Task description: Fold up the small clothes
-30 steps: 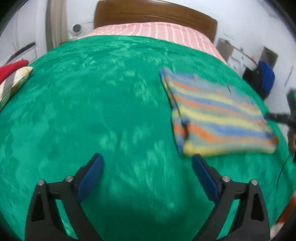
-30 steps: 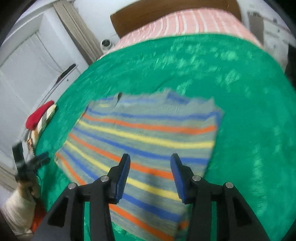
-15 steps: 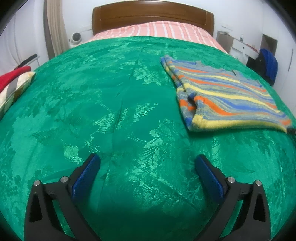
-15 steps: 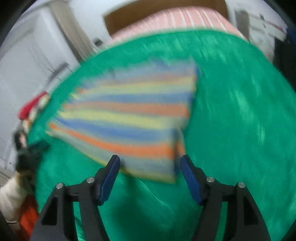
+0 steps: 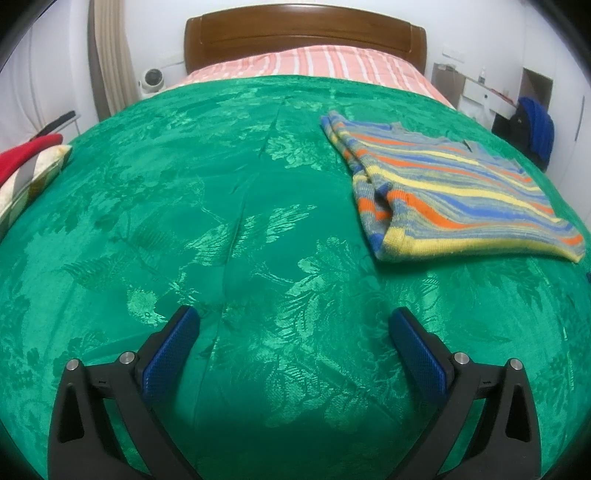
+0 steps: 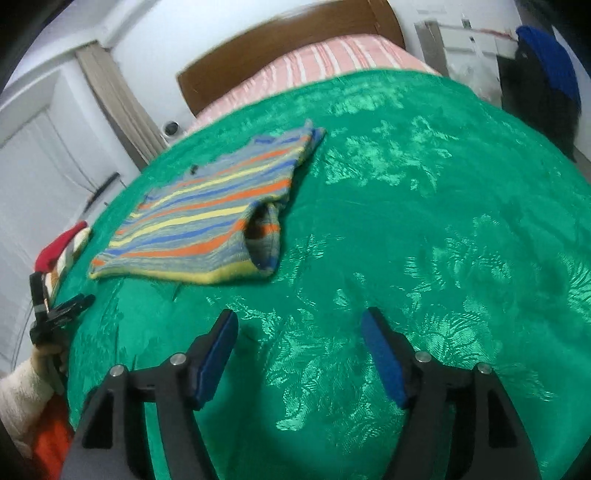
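Note:
A small striped knit sweater, folded into a rectangle, lies flat on the green bedspread. In the left wrist view it is ahead and to the right; in the right wrist view it is ahead and to the left. My left gripper is open and empty over bare bedspread, well short of the sweater. My right gripper is open and empty, just short of the sweater's near yellow hem. The left gripper also shows at the far left of the right wrist view.
A red and patterned cushion lies at the bed's left edge. A pink striped sheet and a wooden headboard are at the far end. A blue and black bag and white furniture stand to the right of the bed.
My right gripper has opened wider and pulled back off the sweater, which now lies flat ahead of it. My left gripper stayed open and turned slightly, so the sweater sits further ahead.

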Demonstrator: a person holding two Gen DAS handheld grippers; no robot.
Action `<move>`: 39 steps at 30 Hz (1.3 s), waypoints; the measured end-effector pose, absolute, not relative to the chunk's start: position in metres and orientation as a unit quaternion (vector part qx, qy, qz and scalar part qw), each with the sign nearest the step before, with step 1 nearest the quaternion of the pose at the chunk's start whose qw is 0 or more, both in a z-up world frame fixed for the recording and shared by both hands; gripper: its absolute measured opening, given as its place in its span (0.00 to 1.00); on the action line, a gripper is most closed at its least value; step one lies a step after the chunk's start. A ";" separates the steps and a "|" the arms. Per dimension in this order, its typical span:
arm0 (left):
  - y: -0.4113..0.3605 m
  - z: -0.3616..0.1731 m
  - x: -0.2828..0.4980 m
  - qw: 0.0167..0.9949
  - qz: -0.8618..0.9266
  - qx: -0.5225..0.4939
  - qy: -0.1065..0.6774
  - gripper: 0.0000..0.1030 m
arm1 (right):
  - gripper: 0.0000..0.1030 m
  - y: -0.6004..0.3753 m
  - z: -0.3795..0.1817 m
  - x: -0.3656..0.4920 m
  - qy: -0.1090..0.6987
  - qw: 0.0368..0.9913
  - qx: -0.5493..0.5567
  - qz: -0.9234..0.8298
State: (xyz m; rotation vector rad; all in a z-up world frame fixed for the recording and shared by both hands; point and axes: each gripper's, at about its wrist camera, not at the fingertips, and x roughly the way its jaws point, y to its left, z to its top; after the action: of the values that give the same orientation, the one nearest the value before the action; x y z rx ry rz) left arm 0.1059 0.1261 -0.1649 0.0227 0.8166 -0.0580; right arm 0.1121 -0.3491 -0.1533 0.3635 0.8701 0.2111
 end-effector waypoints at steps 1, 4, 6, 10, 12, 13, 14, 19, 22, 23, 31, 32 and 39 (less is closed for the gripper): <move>0.126 -0.165 0.106 0.918 -0.028 0.011 0.396 1.00 | 0.72 -0.348 -0.155 0.111 0.410 0.889 0.174 0.105; 0.126 -0.166 0.106 0.918 -0.028 0.011 0.395 1.00 | 0.73 -0.346 -0.155 0.108 0.403 0.894 0.168 0.105; 0.126 -0.167 0.106 0.919 -0.028 0.012 0.394 1.00 | 0.73 -0.347 -0.155 0.107 0.400 0.894 0.172 0.108; 0.126 -0.164 0.106 0.916 -0.029 0.011 0.400 1.00 | 0.73 -0.350 -0.155 0.107 0.399 0.892 0.181 0.110; 0.130 -0.154 0.107 0.907 -0.041 0.008 0.419 0.98 | 0.73 -0.348 -0.152 0.112 0.417 0.886 0.174 0.106; 0.133 -0.144 0.108 0.907 -0.051 0.005 0.419 0.97 | 0.73 -0.347 -0.144 0.120 0.442 0.876 0.164 0.103; 0.138 -0.132 0.109 0.911 -0.063 0.000 0.408 0.97 | 0.73 -0.347 -0.139 0.124 0.451 0.872 0.160 0.100; 0.153 -0.068 0.169 0.915 -0.129 -0.031 0.380 0.97 | 0.73 -0.366 -0.083 0.171 0.409 0.894 0.150 0.107; 0.145 -0.059 0.242 0.892 -0.170 -0.051 0.417 0.94 | 0.73 -0.363 -0.074 0.220 0.420 0.890 0.130 0.118; 0.140 -0.062 0.269 0.883 -0.174 -0.055 0.433 0.83 | 0.73 -0.360 -0.076 0.244 0.433 0.885 0.117 0.126; 0.080 -0.106 0.368 0.849 -0.162 -0.028 0.501 0.64 | 0.58 -0.373 -0.102 0.350 0.500 0.830 0.208 0.135; 0.073 -0.111 0.371 0.847 -0.161 -0.018 0.507 0.58 | 0.58 -0.375 -0.105 0.360 0.511 0.819 0.224 0.133; 0.052 -0.132 0.378 0.837 -0.144 0.025 0.527 0.24 | 0.47 -0.363 -0.127 0.395 0.557 0.801 0.192 0.107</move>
State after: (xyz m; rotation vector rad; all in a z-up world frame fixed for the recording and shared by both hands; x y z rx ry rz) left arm 0.3781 0.0523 -0.1321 0.0533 1.1159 -0.3052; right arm 0.3952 -0.3634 -0.1271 0.4115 1.1933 0.2304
